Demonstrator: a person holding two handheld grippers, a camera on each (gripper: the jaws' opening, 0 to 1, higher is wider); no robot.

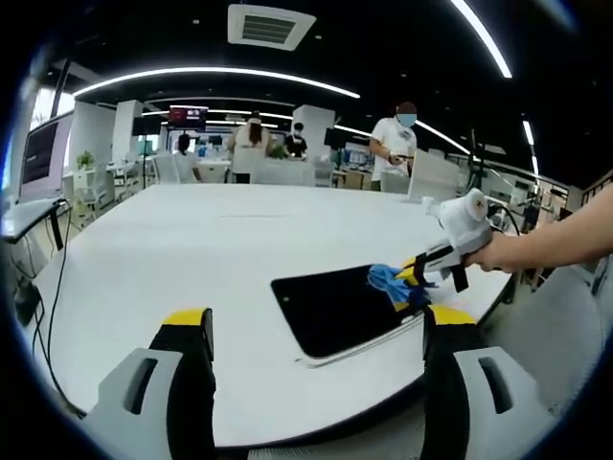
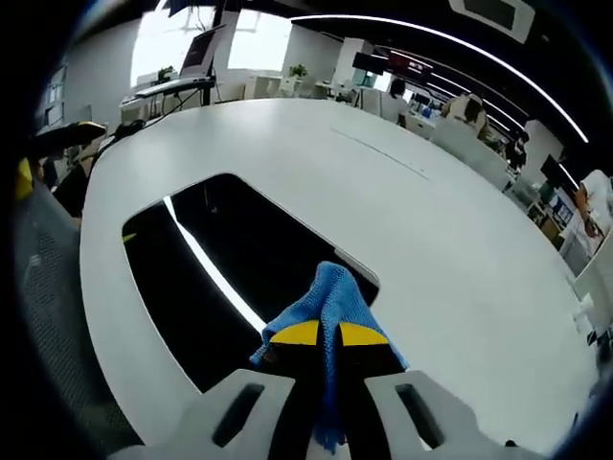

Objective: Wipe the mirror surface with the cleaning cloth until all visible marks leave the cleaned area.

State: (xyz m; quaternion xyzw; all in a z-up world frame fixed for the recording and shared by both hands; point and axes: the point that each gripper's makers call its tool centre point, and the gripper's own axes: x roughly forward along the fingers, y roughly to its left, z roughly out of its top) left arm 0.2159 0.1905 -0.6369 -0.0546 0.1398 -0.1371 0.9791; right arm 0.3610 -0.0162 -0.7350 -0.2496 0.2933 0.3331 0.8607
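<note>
A dark rectangular mirror (image 1: pixel 335 307) lies flat on the white table (image 1: pixel 192 259), near its front edge. In the left gripper view my left gripper (image 1: pixel 316 331) stands open above the table's near edge, nothing between its yellow-tipped jaws. The right gripper (image 1: pixel 421 271) comes in from the right, held by a hand, shut on a blue cleaning cloth (image 1: pixel 391 284) at the mirror's right end. In the right gripper view the cloth (image 2: pixel 326 307) is pinched in my right gripper (image 2: pixel 329 335) and rests on the mirror (image 2: pixel 230 268), which reflects a ceiling light strip.
The table (image 2: pixel 460 240) stretches wide and white beyond the mirror. Several people (image 1: pixel 395 144) stand at desks far behind, with monitors and chairs (image 1: pixel 96 187) around. Cables (image 1: pixel 43 287) hang off the table's left side.
</note>
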